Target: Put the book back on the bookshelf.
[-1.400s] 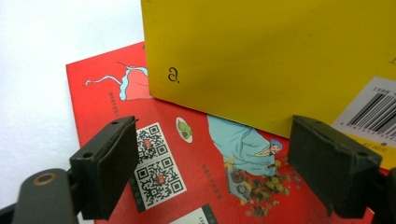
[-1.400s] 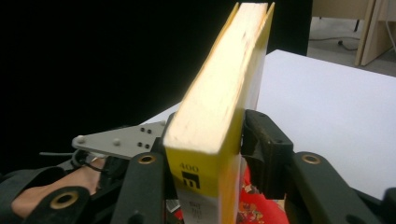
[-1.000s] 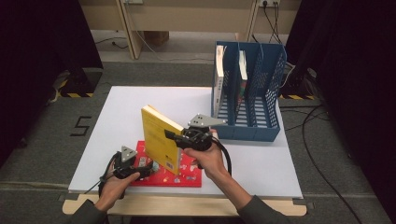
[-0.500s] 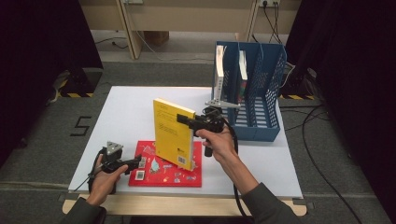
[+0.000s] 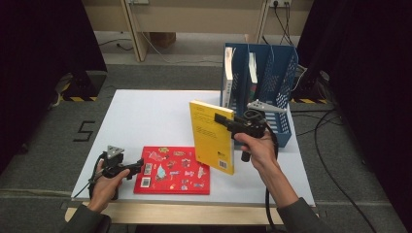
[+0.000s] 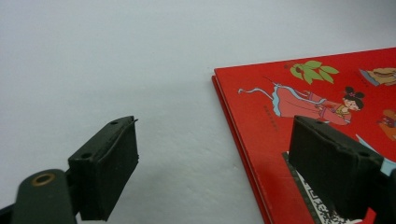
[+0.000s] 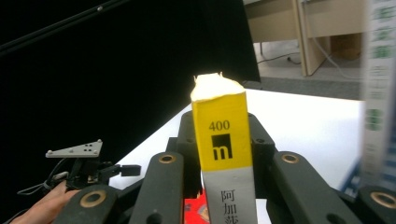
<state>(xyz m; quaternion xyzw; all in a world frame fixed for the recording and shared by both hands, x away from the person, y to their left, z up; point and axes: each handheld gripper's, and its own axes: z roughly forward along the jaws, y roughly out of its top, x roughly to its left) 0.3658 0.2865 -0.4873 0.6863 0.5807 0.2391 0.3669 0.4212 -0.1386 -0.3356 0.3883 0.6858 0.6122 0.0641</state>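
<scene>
The yellow book (image 5: pixel 212 136) is pinched upright at its spine by the right gripper (image 5: pixel 224 119); the left gripper (image 6: pixel 212 163), spread, is seemingly held beside the red book (image 5: pixel 172 170).

"400" and "m" on the yellow book's spine (image 7: pixel 223 144); floor mark (image 5: pixel 85 130) "5".

Books: four in all. One yellow book (image 5: pixel 212 136), upright above the surface (image 5: pixel 145 116); one red book (image 5: pixel 173 170), flat on the surface; two books (image 5: pixel 228 82) standing in the file rack (image 5: pixel 272 73).
File racks: one, blue, with several slots.
Grippers: two, the left gripper (image 5: pixel 130 169) and the right gripper (image 5: pixel 219 118).
Surfaces: one, white.
</scene>
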